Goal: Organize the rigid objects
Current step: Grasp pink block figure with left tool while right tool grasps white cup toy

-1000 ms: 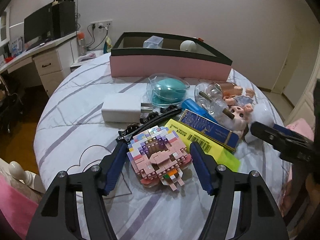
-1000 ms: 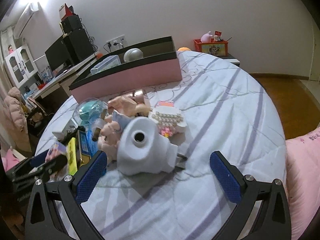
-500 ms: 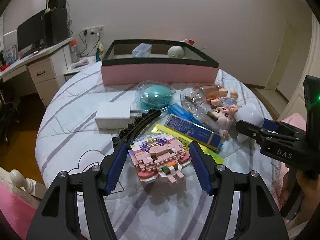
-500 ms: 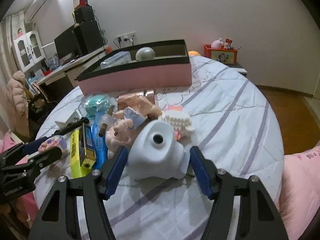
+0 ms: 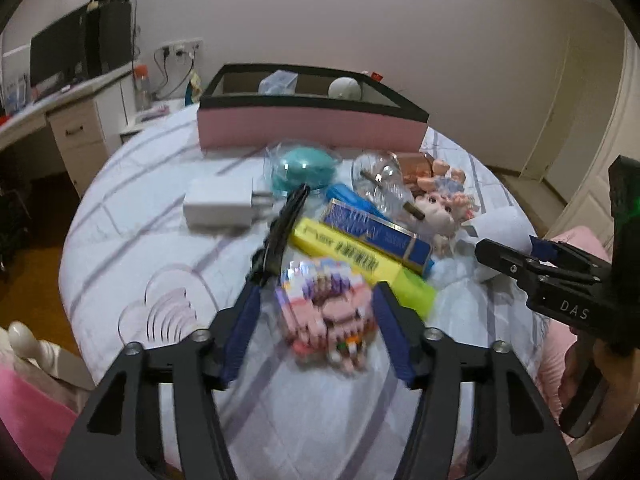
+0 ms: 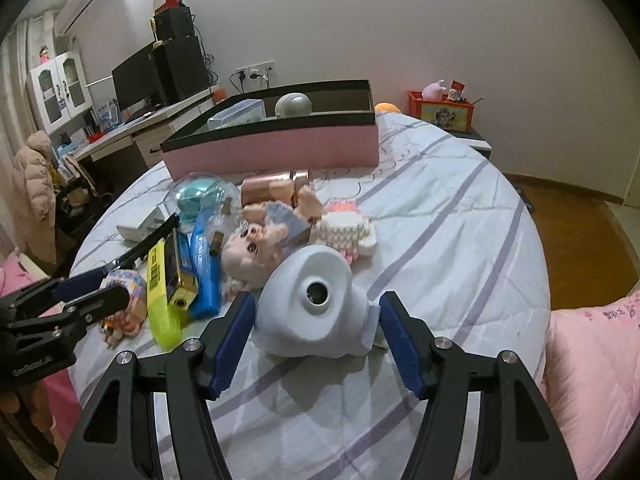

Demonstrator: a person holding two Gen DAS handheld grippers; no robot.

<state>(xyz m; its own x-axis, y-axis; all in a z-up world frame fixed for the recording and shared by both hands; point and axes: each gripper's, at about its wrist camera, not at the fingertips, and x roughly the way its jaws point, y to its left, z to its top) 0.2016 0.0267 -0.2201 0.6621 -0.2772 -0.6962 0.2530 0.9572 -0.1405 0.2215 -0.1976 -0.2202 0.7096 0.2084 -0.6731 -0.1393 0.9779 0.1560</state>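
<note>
Clutter crowds the striped bed (image 6: 460, 216): left gripper (image 5: 316, 330) fingers clamp a blurred pink brick-built toy (image 5: 328, 316); right gripper (image 6: 316, 342) fingers grip a white plastic gadget (image 6: 312, 300).

A pink, white and purple brick-built model (image 5: 326, 312), blurred, is seen on the striped bedspread at the near edge of the clutter. A white moulded object with a round dark hole (image 6: 316, 304) is seen further right, lying tilted.

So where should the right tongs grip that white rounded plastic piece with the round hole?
Grip the white rounded plastic piece across its bulging lower sides, coming in low from the near side. The right tongs already straddle it there, and its holed face slopes away above.
</note>
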